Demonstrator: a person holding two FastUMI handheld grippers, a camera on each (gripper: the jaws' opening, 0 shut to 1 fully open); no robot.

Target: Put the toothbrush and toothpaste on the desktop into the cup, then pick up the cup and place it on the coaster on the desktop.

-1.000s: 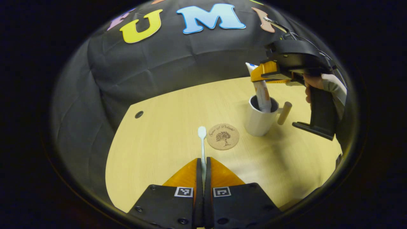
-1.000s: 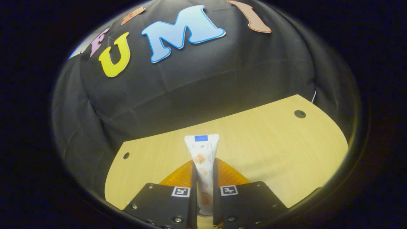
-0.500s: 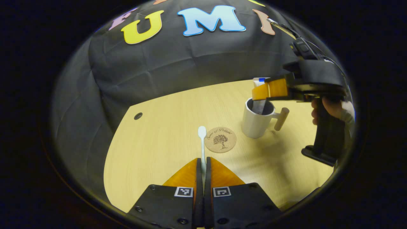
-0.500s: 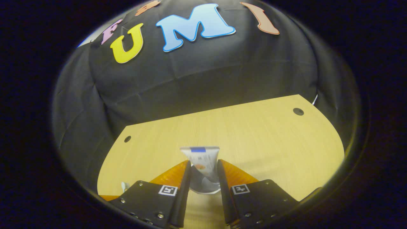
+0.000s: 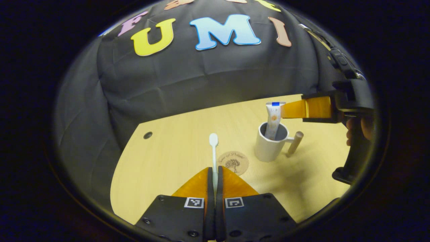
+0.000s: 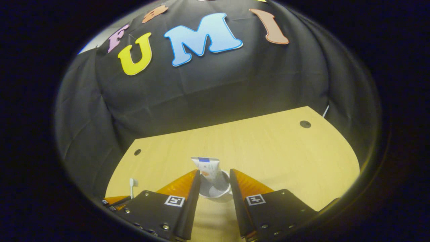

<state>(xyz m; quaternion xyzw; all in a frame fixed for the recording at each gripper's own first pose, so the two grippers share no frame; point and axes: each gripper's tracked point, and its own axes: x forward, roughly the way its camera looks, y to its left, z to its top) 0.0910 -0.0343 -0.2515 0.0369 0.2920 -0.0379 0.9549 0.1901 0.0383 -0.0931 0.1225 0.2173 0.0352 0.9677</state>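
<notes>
A: Near: left gripper point(image 5: 215, 174) clamped on toothbrush point(image 5: 213, 148), head forward, above the desktop point(image 5: 168, 161).

B: Beyond it the coaster point(image 5: 233, 162), then the cup point(image 5: 268, 148); toothpaste point(image 5: 272, 119) leans inside. Right gripper point(image 6: 214, 181) spread, holding nothing.

A: Risk: the brush may snag the leaning tube or knock the rim. The cup probably tips easily, though depth is hard to judge.

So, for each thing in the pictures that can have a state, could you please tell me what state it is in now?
toothpaste: standing in the cup, leaning on the rim, released.
cup: upright on the desktop, beside the coaster, not on it.
toothbrush: held above the desktop, head forward.
coaster: flat, bare.
left gripper: shut on toothbrush.
right gripper: open, behind the cup.
</notes>
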